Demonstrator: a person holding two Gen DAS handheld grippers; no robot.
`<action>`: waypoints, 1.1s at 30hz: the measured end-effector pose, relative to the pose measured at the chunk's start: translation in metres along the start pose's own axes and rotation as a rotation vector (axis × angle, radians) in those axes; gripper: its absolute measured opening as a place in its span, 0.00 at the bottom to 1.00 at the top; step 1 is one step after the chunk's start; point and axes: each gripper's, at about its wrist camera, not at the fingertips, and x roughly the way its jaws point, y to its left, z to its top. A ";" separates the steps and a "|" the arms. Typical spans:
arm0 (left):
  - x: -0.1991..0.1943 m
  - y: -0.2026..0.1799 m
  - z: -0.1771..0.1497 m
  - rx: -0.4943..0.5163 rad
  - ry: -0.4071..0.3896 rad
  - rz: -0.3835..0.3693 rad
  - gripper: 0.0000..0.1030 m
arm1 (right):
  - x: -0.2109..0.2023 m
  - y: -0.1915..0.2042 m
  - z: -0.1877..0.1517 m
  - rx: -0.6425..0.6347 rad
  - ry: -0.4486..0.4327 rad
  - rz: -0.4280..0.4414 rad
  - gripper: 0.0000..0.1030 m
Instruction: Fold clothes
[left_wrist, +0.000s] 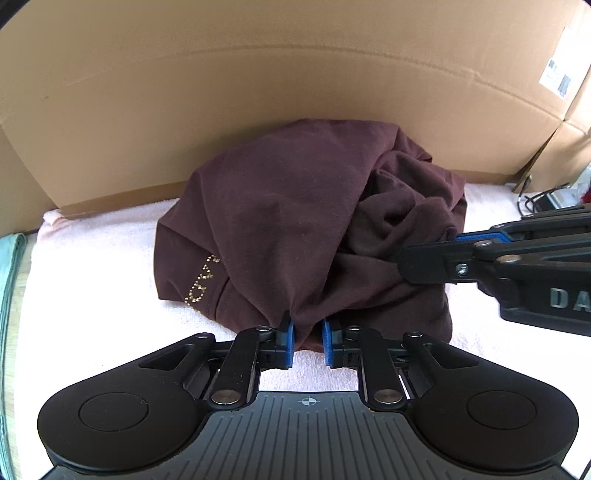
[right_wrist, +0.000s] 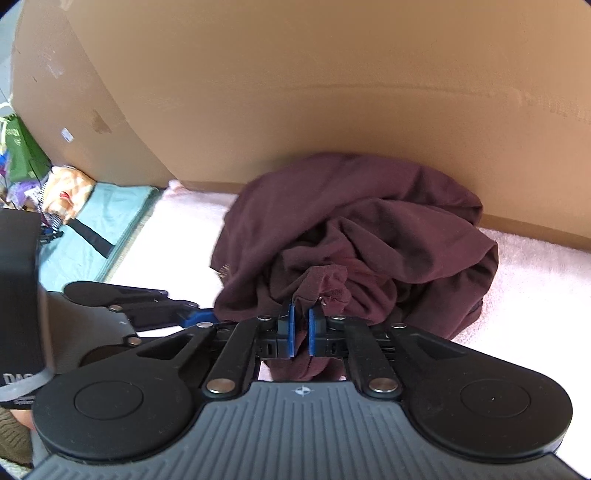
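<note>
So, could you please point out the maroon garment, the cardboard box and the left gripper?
maroon garment (left_wrist: 280, 206), left wrist view, smooth upper panel.
cardboard box (left_wrist: 258, 81), left wrist view, broad side wall.
left gripper (left_wrist: 307, 341), left wrist view, between its blue pads.

a lived-in home room: cardboard boxes (left_wrist: 258, 92), a pink towel (left_wrist: 110, 280), cluttered bags (right_wrist: 22, 155) beside it.

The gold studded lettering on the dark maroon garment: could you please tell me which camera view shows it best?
The left wrist view: the gold studded lettering lies unobstructed on the dark maroon garment. The right wrist view shows only a faint, blurred trace at the garment's edge.
</note>
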 end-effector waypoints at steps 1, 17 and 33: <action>-0.004 0.001 -0.001 -0.002 -0.007 -0.003 0.10 | -0.005 0.004 0.000 -0.006 -0.011 0.001 0.08; -0.100 0.015 0.010 0.030 -0.162 -0.075 0.12 | -0.100 0.066 0.006 -0.094 -0.251 -0.014 0.06; -0.121 0.006 -0.014 0.162 -0.175 -0.152 0.35 | -0.160 0.106 -0.017 -0.121 -0.343 -0.069 0.06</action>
